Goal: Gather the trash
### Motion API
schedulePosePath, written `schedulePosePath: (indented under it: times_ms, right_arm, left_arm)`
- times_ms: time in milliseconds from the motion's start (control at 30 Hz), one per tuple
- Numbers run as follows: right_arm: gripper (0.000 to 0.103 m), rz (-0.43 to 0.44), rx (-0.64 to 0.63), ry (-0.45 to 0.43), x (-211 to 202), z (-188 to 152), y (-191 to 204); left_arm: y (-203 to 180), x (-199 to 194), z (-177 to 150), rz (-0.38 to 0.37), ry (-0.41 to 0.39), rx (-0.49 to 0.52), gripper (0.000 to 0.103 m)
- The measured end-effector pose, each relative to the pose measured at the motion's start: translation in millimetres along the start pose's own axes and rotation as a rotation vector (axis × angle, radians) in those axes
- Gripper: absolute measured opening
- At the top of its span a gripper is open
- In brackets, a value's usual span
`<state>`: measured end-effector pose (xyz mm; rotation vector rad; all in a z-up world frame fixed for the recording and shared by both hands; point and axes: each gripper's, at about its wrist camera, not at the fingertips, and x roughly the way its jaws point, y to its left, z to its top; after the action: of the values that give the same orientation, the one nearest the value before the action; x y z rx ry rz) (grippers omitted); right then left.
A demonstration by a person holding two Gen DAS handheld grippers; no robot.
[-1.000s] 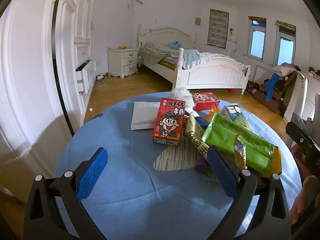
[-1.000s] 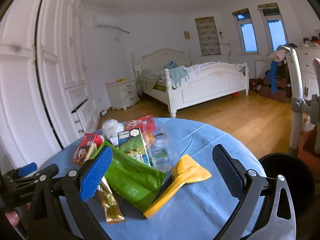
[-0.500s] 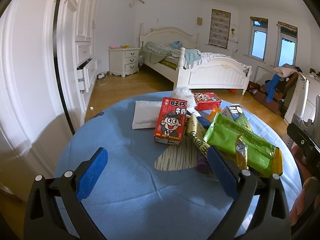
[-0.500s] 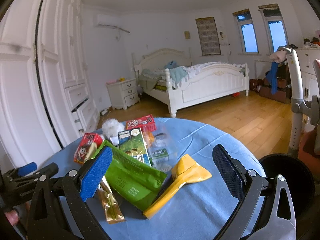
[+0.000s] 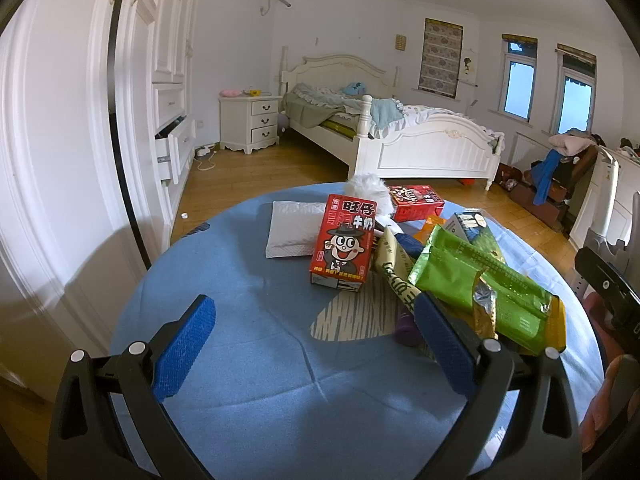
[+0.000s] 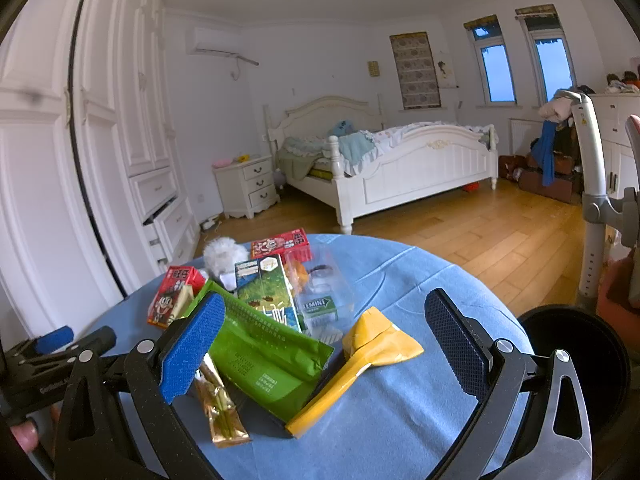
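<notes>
On the round blue counter (image 6: 400, 420) the trash lies in one untouched heap: a red milk carton (image 5: 343, 246), a green wrapper (image 6: 260, 350), a yellow packet (image 6: 360, 360), a gold wrapper (image 6: 220, 404) and a clear plastic cup (image 6: 320, 292) among others. Both the left tool (image 5: 312, 350) and the right tool (image 6: 324, 346) hover with jaws spread apart, gripping nothing. A dark bin (image 6: 576, 364) (probably the destination) stands just beside the counter's right edge. By the look of it, collection has not begun; every piece remains to be picked.
</notes>
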<state>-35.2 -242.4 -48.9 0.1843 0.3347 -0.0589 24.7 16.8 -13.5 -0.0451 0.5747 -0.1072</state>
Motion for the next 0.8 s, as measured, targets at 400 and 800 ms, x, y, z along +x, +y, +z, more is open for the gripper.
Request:
schedulePosePath:
  times_ms: [400, 800]
  right_arm:
    - [0.099, -0.002, -0.003, 0.004, 0.0, 0.5, -0.3]
    - [0.099, 0.191, -0.104, 0.129, 23.7, 50.4, 13.2]
  left_arm:
    - [0.6, -0.1, 0.1, 0.0, 0.0, 0.0, 0.098]
    - [38.8, 26.3, 29.4, -0.142, 0.102, -0.078, 0.098]
